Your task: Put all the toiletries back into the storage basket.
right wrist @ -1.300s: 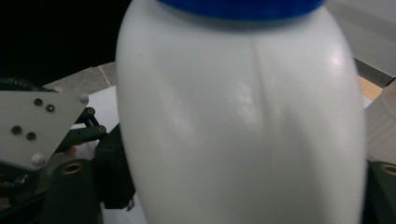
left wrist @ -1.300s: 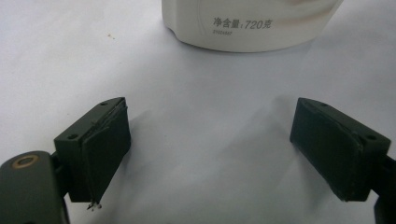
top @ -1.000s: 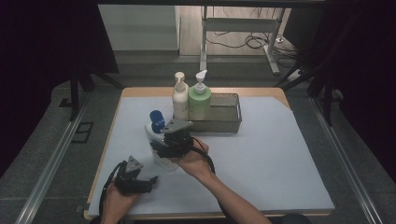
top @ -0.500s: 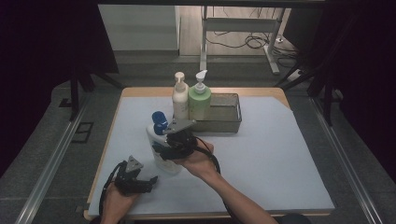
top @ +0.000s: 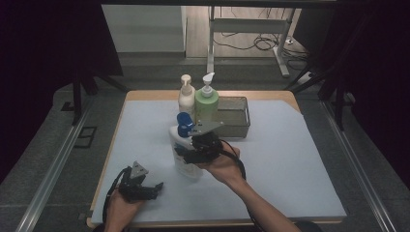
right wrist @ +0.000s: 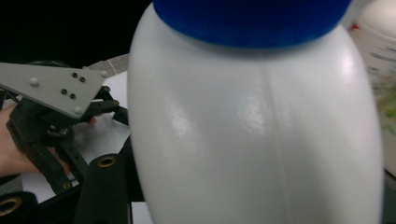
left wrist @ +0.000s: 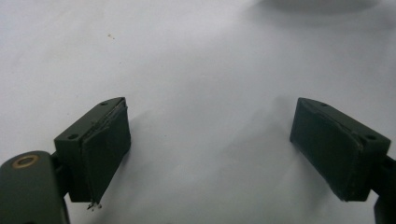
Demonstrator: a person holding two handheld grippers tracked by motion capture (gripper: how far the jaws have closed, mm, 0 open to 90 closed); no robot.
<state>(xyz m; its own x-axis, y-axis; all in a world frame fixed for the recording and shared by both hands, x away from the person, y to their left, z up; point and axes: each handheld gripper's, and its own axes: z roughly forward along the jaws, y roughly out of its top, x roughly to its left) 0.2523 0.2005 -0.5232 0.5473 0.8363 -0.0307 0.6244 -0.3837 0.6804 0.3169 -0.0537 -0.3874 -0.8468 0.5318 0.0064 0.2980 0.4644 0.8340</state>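
A white bottle (top: 181, 153) with a blue cap (top: 184, 123) stands slightly tilted on the white mat, left of the table's centre. My right gripper (top: 189, 155) is shut on its body from the right side. In the right gripper view the bottle's white body (right wrist: 261, 130) is very close, with the blue cap (right wrist: 252, 18) at the top. My left gripper (top: 153, 189) rests low on the mat near the front left edge, apart from the bottle. Its jaws stand wide open with only bare mat between its pads (left wrist: 108, 149).
A cream pump bottle (top: 186, 96) and a green pump bottle (top: 207, 102) stand at the back, at the left end of a dark mesh basket (top: 237, 118). The white mat (top: 290, 159) covers most of the wooden table (top: 145, 94).
My right gripper has carried the white bottle a little to the right. The left gripper has stayed put.
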